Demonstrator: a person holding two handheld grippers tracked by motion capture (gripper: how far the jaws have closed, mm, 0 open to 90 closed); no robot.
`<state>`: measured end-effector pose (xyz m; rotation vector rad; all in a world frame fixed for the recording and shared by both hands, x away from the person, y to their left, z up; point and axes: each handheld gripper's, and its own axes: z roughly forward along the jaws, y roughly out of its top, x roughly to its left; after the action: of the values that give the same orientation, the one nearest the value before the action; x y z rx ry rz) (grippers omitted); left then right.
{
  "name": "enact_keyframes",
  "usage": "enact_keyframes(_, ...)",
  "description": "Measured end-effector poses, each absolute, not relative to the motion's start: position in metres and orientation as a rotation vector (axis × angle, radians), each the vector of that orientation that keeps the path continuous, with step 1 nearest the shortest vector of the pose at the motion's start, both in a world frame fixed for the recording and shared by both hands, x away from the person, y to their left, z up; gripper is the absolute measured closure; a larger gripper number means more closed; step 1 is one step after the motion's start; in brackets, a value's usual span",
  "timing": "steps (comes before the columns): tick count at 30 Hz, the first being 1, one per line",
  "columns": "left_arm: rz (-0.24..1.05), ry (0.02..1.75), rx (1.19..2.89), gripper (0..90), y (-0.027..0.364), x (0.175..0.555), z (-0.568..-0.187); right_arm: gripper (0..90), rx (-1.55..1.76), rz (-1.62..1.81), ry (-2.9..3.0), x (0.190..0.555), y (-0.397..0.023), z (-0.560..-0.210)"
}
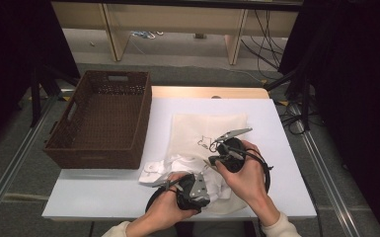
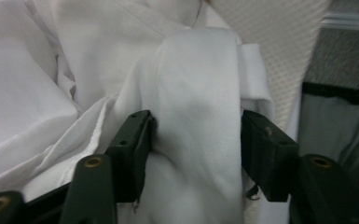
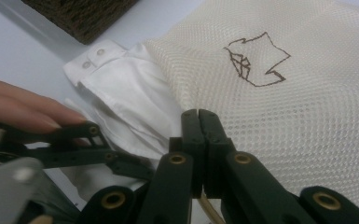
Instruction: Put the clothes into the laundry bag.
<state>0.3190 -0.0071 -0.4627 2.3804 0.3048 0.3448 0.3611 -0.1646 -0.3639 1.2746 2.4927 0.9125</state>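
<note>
Left gripper view: left gripper (image 2: 193, 140) open astride a white cotton shirt fold (image 2: 191, 93), right gripper (image 3: 199, 122) closed, apparently pinching the cream mesh laundry bag (image 3: 307, 116); close squarely before feeding toward twelve o'clock.

Even overhead light keeps the table (image 1: 103, 192) bright against dark surroundings, with soft shadows. Both gripper views blur slightly up close, and the near jaws are soft.

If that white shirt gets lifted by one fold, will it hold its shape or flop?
Probably flop: the white shirt lies crumpled in soft folds. It looks thin and light. The fold between the left gripper jaws might slip, since the cloth looks smooth.
</note>
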Motion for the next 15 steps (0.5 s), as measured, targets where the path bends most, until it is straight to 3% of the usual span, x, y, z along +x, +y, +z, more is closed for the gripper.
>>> enact_keyframes(4,0.385,0.32,2.386,52.8,-0.011,0.323,-0.466,90.0,1.279,0.909,2.493,0.361,-0.164,-0.364)
enact_keyframes(7,0.422,0.35,2.377,67.8,-0.012,0.327,-0.464,90.0,1.27,0.911,2.494,0.361,-0.164,-0.364)
enact_keyframes(8,0.423,0.366,2.371,67.8,-0.012,0.329,-0.464,90.0,1.245,0.908,2.498,0.362,-0.164,-0.365)
enact_keyframes(12,0.348,0.452,2.319,79.7,-0.013,0.334,-0.463,90.0,1.28,0.913,2.489,0.36,-0.163,-0.364)
enact_keyframes(15,0.342,0.475,2.266,81.7,-0.014,0.336,-0.456,90.0,1.257,0.922,2.5,0.36,-0.163,-0.364)
